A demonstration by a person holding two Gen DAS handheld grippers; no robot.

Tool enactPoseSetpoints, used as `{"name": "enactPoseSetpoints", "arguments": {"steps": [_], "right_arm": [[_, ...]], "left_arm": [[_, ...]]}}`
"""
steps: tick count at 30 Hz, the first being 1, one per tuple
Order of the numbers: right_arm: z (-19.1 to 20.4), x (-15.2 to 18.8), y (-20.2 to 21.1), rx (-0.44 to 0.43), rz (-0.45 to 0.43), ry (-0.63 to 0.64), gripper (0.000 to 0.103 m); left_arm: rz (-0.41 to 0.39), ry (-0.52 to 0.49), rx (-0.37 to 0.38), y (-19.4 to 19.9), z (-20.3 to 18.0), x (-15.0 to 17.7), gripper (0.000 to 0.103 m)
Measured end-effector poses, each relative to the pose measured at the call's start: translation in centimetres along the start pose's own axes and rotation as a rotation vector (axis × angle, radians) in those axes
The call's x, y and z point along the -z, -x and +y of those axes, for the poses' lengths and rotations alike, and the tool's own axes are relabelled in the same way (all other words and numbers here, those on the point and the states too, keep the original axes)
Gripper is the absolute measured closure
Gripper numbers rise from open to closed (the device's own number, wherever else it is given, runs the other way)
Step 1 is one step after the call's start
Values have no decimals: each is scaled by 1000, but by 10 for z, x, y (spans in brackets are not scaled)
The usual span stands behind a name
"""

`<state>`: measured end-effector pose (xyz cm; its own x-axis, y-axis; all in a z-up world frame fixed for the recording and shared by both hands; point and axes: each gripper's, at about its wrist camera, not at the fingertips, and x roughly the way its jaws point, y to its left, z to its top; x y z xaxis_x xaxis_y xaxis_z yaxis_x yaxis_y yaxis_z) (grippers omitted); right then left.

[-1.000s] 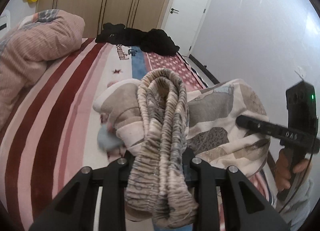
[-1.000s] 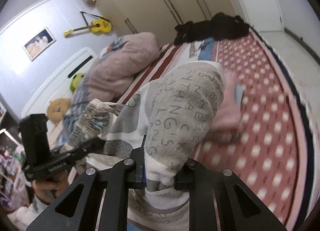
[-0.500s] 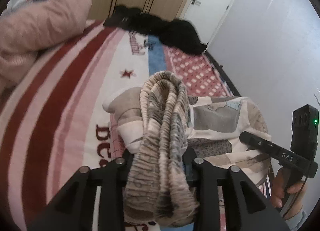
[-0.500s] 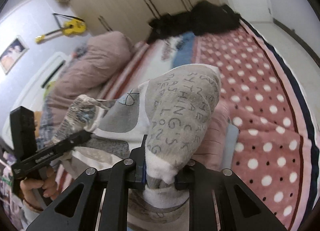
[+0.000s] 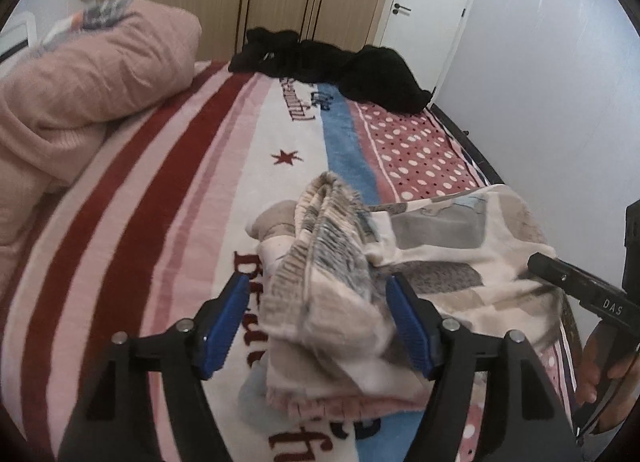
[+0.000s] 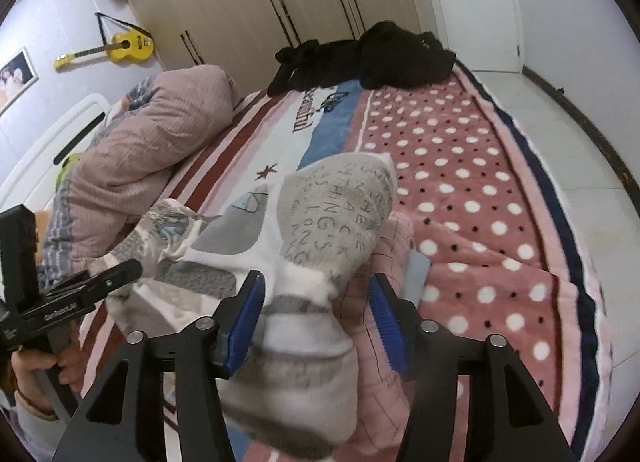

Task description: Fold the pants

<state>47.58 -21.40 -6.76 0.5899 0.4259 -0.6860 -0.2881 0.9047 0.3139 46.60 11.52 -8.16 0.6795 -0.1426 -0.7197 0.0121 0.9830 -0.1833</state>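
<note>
The pants [image 5: 440, 230], cream with grey and beige patches, lie bunched across the striped blanket [image 5: 160, 202]. Their gathered waistband end sits between the blue pads of my left gripper [image 5: 316, 286]. Its jaws are opening, and the left pad stands clear of the cloth. The lettered grey end of the pants [image 6: 336, 214] sits between the pads of my right gripper [image 6: 316, 280], whose jaws are also opening with gaps on both sides. Each wrist view shows the other gripper's fingers [image 5: 568, 282] [image 6: 116, 274] at the pants' far side, held by a hand.
A pink quilt [image 5: 88, 94] is heaped on the left of the bed and black clothes [image 5: 340, 62] lie at its far end. A pink checked cloth [image 6: 388, 294] lies under the pants. The bed edge and white floor [image 6: 560, 134] are on the right. Wardrobes and a door stand behind.
Both grippers went from shut on the pants to open. The two hands moved forward and down over the bed, and the pants now rest lower on the blanket.
</note>
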Motion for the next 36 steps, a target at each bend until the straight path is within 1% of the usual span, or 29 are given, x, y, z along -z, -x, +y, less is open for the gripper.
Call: {"name": "enactPoseSetpoints", "arguments": {"steps": [1,2,3,5,7,8,9,10,11,13,15,17,18,20,22,24,26,28,30,34,36], "right_arm": [[2,2,8,4,-11,4,49],[5,5,16,5,-23,10,44],[8,9,24,4,-36,21,41],[19,21,46,-8,-68,51,39],[30,36,67,-12,-93,82,39],[36,47,82,-10,-112,100,38],[41,54,92,-9,-124,111,36],[47,67,109,-9,-149,127,30],[54,82,129,-9,-179,143,26],[65,108,162,-18,-233,167,23],[77,137,198,-11,-291,187,19],[91,170,237,0,-354,211,11],[96,187,255,5,-382,223,8],[107,216,286,25,-430,234,1],[114,240,310,38,-462,237,0],[121,263,331,71,-484,239,0],[127,279,345,97,-502,259,0],[132,293,353,154,-509,280,0],[139,304,354,194,-497,300,0],[146,316,356,221,-501,307,0],[146,317,358,213,-509,292,0]], "left_arm": [[-9,-12,-11,10,-4,3,34],[-20,-22,-21,19,-7,5,33],[-36,-35,-25,27,-11,8,31],[-67,-54,-28,45,-19,16,28],[-106,-70,-42,71,-30,29,26],[-128,-78,-36,86,-36,37,26],[-146,-83,-30,99,-41,45,25],[-167,-88,-24,113,-46,55,23],[-201,-97,-16,134,-52,69,21],[-261,-108,-16,167,-62,92,15],[-323,-120,-19,206,-72,123,12],[-364,-122,-16,231,-76,147,9],[-393,-124,-10,248,-79,166,6],[-422,-125,-10,268,-83,192,5],[-438,-126,-11,283,-83,213,5],[-448,-129,-17,295,-83,235,4],[-455,-136,-25,302,-83,248,4],[-458,-146,-26,308,-82,257,4],[-463,-147,-21,312,-81,262,4],[-481,-154,-12,321,-84,269,4],[-481,-155,-14,322,-83,270,4]]}}
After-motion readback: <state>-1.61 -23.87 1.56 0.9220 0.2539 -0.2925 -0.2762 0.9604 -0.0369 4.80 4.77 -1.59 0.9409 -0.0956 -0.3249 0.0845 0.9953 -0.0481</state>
